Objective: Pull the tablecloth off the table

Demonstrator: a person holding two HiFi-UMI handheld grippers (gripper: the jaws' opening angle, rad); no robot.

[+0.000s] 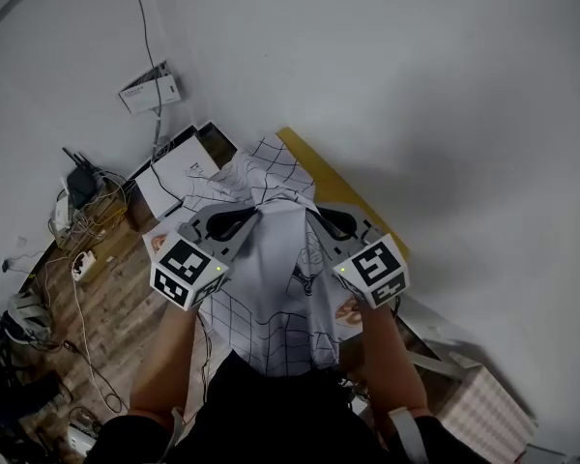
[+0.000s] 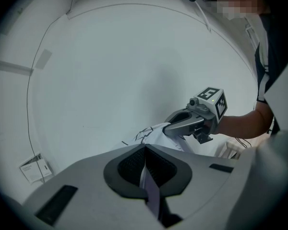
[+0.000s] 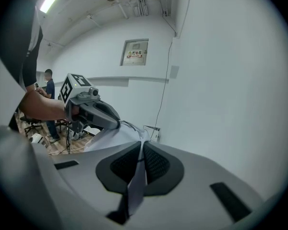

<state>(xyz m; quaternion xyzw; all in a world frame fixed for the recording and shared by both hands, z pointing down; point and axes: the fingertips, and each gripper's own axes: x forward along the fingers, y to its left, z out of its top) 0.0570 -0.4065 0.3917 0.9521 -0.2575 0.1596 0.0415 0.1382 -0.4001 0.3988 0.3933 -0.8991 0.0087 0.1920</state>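
Note:
The tablecloth (image 1: 271, 293), white with black grid lines, hangs bunched between both grippers in front of the person. My left gripper (image 1: 254, 213) is shut on its upper edge, and a thin fold of cloth (image 2: 152, 193) shows pinched between the left gripper's (image 2: 145, 169) dark pads. My right gripper (image 1: 310, 212) is shut on the cloth close beside it, with a strip of cloth (image 3: 136, 186) caught in the right gripper's (image 3: 143, 163) pads. Each gripper view shows the other gripper gripping the gathered cloth (image 2: 153, 131) (image 3: 110, 137). A yellow table edge (image 1: 324, 170) shows beyond the cloth, by the white wall.
On the wooden floor at left lie a white box (image 1: 179, 170), a black router (image 1: 80, 180) and tangled cables (image 1: 68, 288). A checked object (image 1: 483, 409) sits at the lower right. The right gripper view shows a person (image 3: 49, 87) standing far back in the room.

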